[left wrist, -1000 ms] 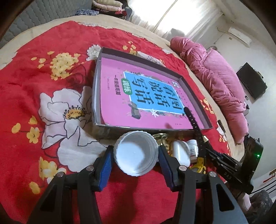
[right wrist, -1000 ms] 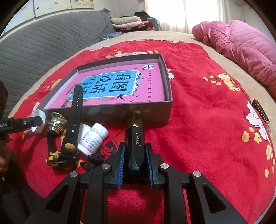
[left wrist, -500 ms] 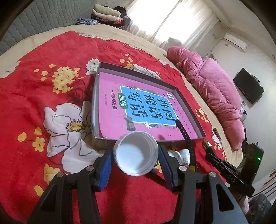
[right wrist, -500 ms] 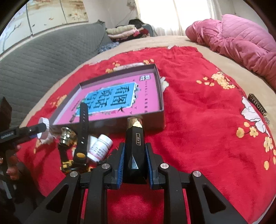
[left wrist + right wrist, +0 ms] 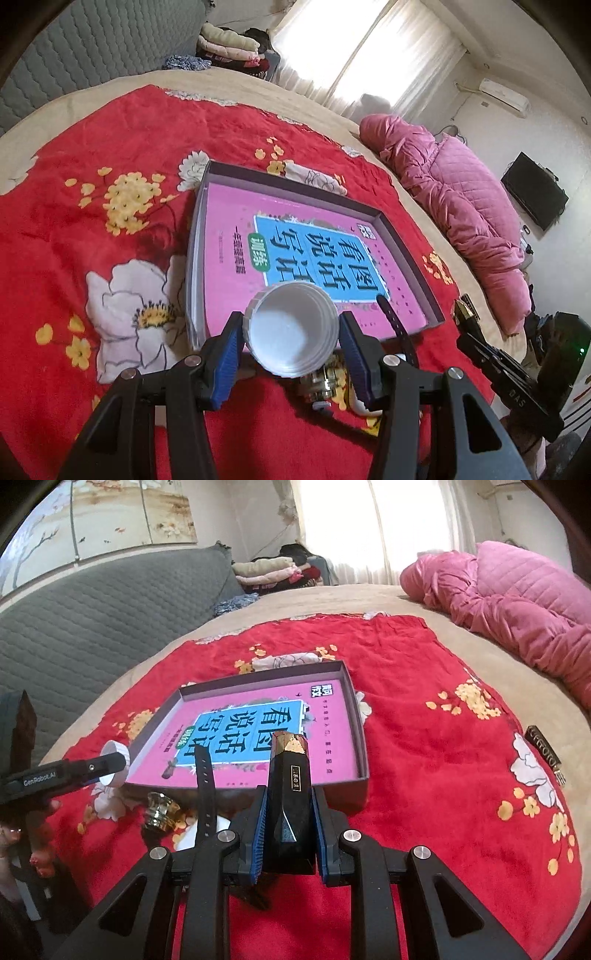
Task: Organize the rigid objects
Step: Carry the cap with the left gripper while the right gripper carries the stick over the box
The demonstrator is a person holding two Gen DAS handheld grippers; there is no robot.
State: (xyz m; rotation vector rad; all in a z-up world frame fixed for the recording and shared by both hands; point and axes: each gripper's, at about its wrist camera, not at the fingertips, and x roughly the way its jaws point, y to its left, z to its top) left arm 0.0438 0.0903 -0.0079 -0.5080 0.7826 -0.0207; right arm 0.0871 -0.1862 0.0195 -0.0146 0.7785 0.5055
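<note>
My left gripper (image 5: 290,341) is shut on a white plastic lid (image 5: 291,330), its hollow side facing me, held above the near edge of a shallow grey box (image 5: 406,254) with a pink book (image 5: 236,236) inside. My right gripper (image 5: 288,830) is shut on a black faceted case with a gold tip (image 5: 290,775), lifted in front of the same grey box (image 5: 364,738). In the right wrist view the left gripper with the white lid (image 5: 116,764) shows at the left, beside the box's corner.
A black watch strap (image 5: 205,790), a brass knob (image 5: 160,808) and a white item (image 5: 186,836) lie on the red floral blanket (image 5: 424,768) in front of the box. A dark bar (image 5: 545,753) rests at the blanket's right edge. A pink quilt (image 5: 461,206) lies beyond.
Both grippers have risen with their loads and tipped, so the box now sits lower and farther in each view. The lid and the black case stay gripped.
</note>
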